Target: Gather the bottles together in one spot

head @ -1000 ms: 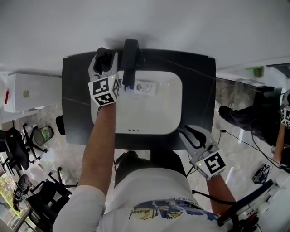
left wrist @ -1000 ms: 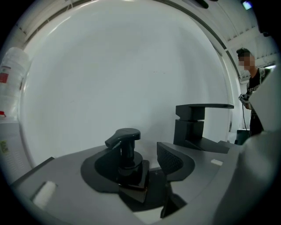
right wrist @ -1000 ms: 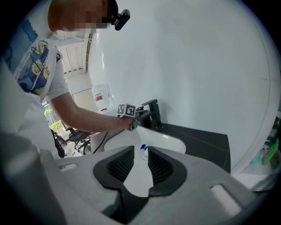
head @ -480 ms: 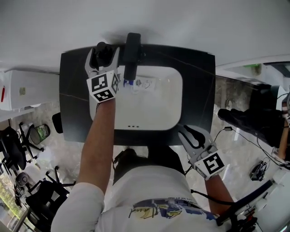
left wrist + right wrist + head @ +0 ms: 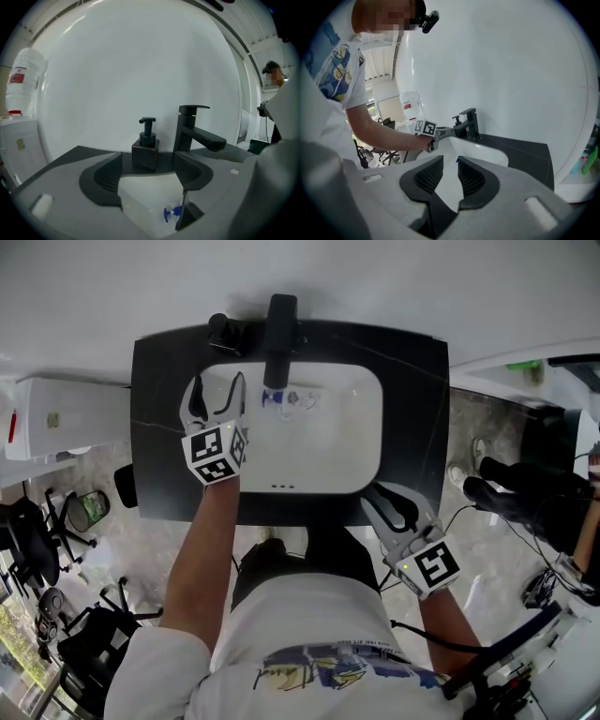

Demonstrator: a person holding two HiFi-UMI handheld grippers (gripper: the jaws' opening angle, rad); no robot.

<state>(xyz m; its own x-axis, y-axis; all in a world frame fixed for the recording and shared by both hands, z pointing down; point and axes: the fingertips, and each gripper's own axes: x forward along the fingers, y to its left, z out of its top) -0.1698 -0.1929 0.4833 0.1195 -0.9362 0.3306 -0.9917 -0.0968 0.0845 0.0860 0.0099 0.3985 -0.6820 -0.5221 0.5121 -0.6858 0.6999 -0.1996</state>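
Note:
A black square soap-pump bottle [image 5: 225,334] [image 5: 146,151] stands upright at the back of the black counter [image 5: 417,409], just left of the faucet [image 5: 279,334]. A clear bottle with a blue cap [image 5: 296,399] lies in the white sink [image 5: 347,465] under the spout; its cap [image 5: 171,213] shows low in the left gripper view. My left gripper [image 5: 216,390] [image 5: 149,161] hangs over the sink's left rim, short of the pump bottle, its jaws wide but closing, nothing between them. My right gripper [image 5: 394,510] [image 5: 450,161] hovers at the counter's front right, jaws slightly apart and empty.
The faucet [image 5: 192,129] rises right of the pump bottle. A white appliance [image 5: 66,427] with a large water jug [image 5: 23,79] stands left of the counter. Office chairs [image 5: 37,549] crowd the floor on the left; another person's dark shape [image 5: 525,493] is at the right.
My left gripper has let go of the pump bottle and drawn back toward me over the sink's left rim. The bottle stays beside the faucet. The right gripper has barely moved.

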